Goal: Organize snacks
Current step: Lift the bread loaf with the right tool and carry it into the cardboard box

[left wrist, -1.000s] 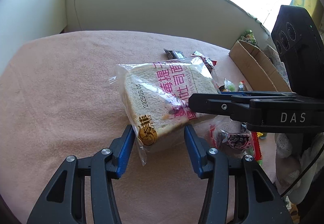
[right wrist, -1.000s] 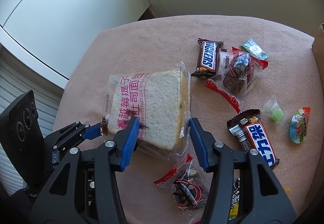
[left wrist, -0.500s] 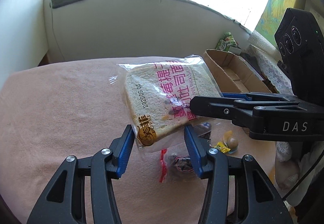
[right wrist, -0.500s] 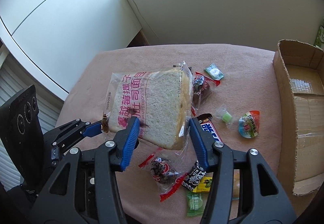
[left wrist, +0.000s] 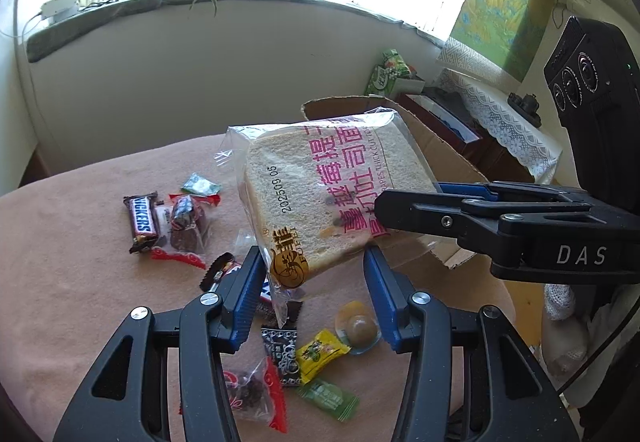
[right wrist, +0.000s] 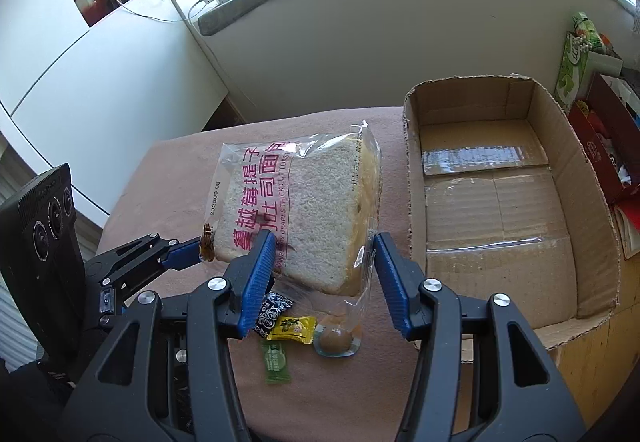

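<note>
While the bag of bread (left wrist: 320,202) hangs in the air above the pink tablecloth (left wrist: 80,282), it is pinched from two sides. The left gripper (left wrist: 316,286) has its jaws about half open, with the lower corner of the bag clamped between the blue pads (left wrist: 246,290). The right gripper (right wrist: 324,274) stands about as wide, its jaws closed on the opposite lower edge of the loaf. In the right wrist view the bag (right wrist: 296,210) sits just beside the near wall of the cardboard box (right wrist: 580,202), not over its opening. Below the bag lie loose snacks: a yellow sweet (right wrist: 292,324), a green sachet (right wrist: 276,362) and a jelly cup (right wrist: 336,340). Farther left on the cloth are a chocolate bar (left wrist: 142,220) and a red-edged packet (left wrist: 186,230).
</note>
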Tool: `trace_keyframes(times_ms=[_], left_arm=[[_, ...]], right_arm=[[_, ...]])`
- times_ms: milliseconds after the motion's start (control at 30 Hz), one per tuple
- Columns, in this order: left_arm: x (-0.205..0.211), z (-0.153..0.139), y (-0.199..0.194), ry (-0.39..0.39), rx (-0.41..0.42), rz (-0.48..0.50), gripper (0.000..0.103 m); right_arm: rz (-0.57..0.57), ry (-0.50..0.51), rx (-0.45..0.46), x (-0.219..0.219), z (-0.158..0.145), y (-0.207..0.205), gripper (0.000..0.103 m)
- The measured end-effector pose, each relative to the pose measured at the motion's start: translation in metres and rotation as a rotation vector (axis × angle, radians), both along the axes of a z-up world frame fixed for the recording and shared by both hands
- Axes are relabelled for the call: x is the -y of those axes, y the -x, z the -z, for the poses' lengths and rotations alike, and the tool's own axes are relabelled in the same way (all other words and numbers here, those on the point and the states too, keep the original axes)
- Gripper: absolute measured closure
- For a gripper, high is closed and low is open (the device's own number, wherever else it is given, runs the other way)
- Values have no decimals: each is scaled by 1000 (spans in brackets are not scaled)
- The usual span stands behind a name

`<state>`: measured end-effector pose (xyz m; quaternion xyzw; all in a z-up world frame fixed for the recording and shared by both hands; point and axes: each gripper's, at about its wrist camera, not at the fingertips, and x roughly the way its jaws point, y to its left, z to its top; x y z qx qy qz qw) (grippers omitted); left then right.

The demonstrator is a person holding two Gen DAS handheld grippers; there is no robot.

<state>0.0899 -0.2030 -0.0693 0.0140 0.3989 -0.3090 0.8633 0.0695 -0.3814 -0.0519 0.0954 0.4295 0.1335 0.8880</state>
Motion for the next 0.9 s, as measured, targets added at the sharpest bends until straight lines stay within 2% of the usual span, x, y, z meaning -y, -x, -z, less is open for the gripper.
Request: trace_keyframes(times_ms=[333, 900], left_arm=[[63, -1, 0, -6, -5, 98, 53], [122, 7, -4, -55, -7, 178, 53]], right_arm=[[124, 16, 12, 61, -4, 16, 49], [241, 37, 3, 119, 1, 25, 49]])
